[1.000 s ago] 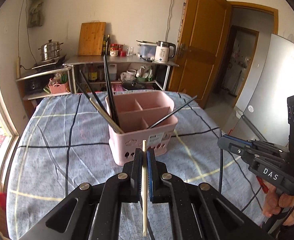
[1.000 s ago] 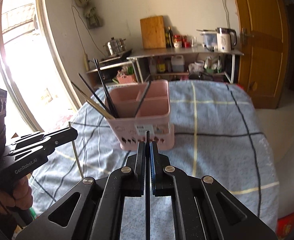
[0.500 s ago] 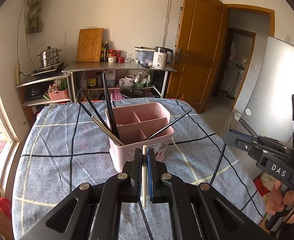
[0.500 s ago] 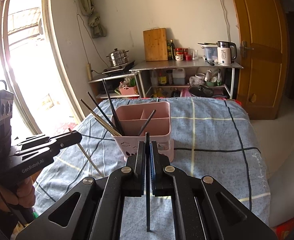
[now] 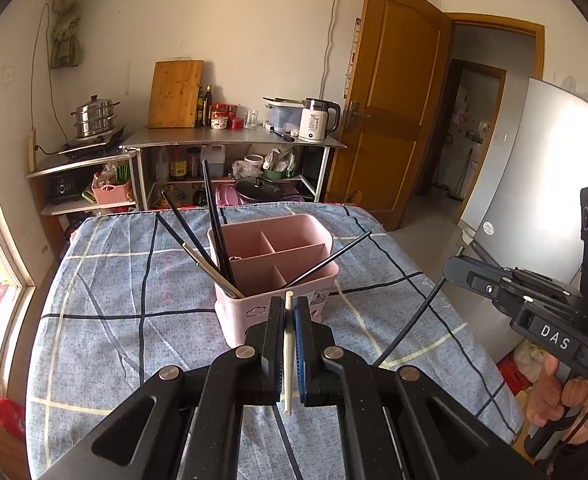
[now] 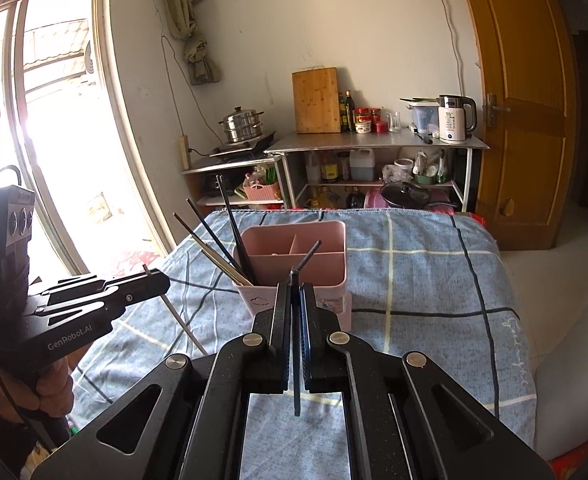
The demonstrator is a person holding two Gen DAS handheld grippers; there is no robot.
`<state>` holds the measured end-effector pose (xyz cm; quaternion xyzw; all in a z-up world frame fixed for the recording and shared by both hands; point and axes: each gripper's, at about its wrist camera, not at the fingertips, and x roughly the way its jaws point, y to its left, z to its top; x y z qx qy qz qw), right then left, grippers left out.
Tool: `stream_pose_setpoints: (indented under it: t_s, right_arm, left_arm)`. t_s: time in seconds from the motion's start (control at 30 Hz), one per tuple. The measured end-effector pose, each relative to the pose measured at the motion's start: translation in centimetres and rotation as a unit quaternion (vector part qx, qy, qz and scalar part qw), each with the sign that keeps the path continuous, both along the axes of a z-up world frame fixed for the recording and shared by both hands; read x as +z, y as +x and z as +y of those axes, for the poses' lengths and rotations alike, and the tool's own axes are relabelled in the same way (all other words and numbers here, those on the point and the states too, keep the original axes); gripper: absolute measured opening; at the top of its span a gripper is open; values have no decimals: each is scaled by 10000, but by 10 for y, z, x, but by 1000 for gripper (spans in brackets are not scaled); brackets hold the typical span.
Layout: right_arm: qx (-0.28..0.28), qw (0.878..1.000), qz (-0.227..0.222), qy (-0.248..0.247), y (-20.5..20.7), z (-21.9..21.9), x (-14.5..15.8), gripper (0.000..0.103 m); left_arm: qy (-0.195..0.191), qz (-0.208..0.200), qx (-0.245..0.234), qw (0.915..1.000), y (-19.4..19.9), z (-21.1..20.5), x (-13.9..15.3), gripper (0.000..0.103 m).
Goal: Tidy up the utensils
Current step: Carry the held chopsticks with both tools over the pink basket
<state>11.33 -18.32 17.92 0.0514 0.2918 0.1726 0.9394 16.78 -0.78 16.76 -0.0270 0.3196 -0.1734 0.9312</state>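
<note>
A pink divided caddy stands mid-table on the blue checked cloth. Several black and wooden chopsticks lean out of its left compartment. One black chopstick leans from a right one. My left gripper is shut on a pale chopstick, just in front of the caddy and above the cloth. My right gripper is shut on a black chopstick that hangs down toward the cloth, to the caddy's right.
Behind the table stands a metal shelf with a kettle, a cutting board and bottles. A steamer pot sits further left. There is a wooden door and a fridge at right, and a bright window at left.
Both grippers have risen with their chopsticks, so the caddy sits lower and smaller in both views. Grips unchanged.
</note>
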Motion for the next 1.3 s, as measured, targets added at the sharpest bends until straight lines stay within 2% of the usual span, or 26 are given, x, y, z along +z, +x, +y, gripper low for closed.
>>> stream_pose_setpoints:
  t_s: [0.4,0.83,1.1,1.3]
  right_arm:
    - [137,9995,-295,51,8,7,27,4]
    - [190,9971,-727,133,41,17,68,4]
    - [114,9955,-901,256,67,20,83,4]
    - [98,9958,-871,276,86,28,74,4]
  left_arm:
    - [42,-251,-55,9997,17,2,36,4]
    - [137,-481,2,9988,65,-3,77,4]
    - [129,-551,92,9984,99,0,82,4]
    - [47,-541,116,9985,116,3,66,4]
